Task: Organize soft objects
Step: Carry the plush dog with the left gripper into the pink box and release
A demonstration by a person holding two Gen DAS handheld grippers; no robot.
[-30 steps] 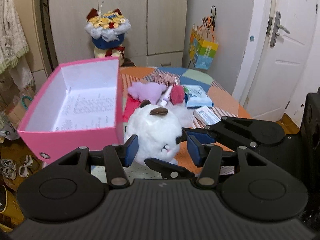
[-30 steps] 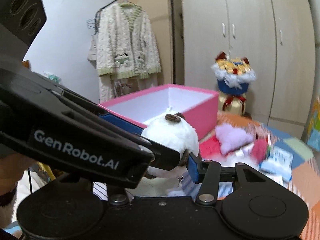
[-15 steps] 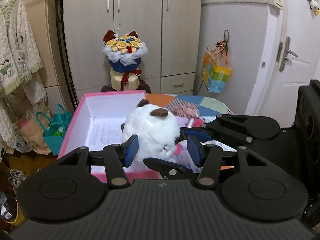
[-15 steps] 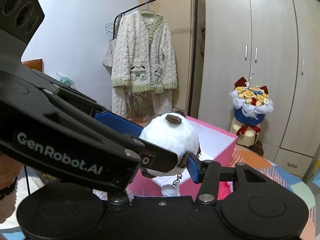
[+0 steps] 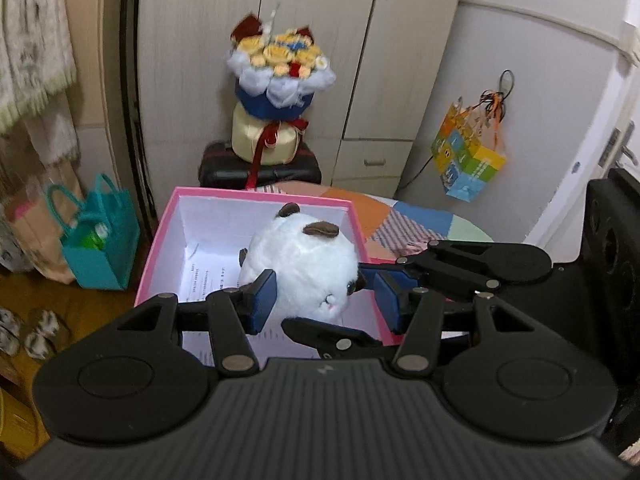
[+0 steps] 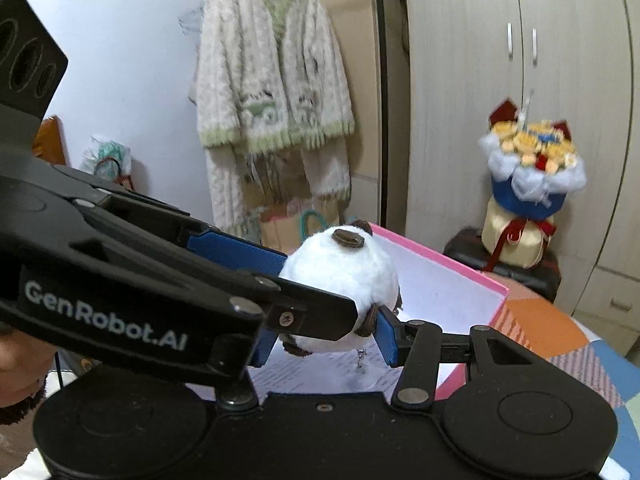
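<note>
Hovering the white plush [image 5: 298, 264] over the pink box [image 5: 256, 196], I'm clamping it from both sides: left gripper [image 5: 324, 296] and right gripper [image 6: 320, 340] each squeezing it, the box floor lying straight below for the drop.

A table covered by a patchwork cloth of orange, blue, green and striped panels [image 5: 404, 216] carries an open pink cardboard box with white lining [image 5: 256, 196] at its left end, printed paper sheets [image 5: 204, 276] inside.
</note>
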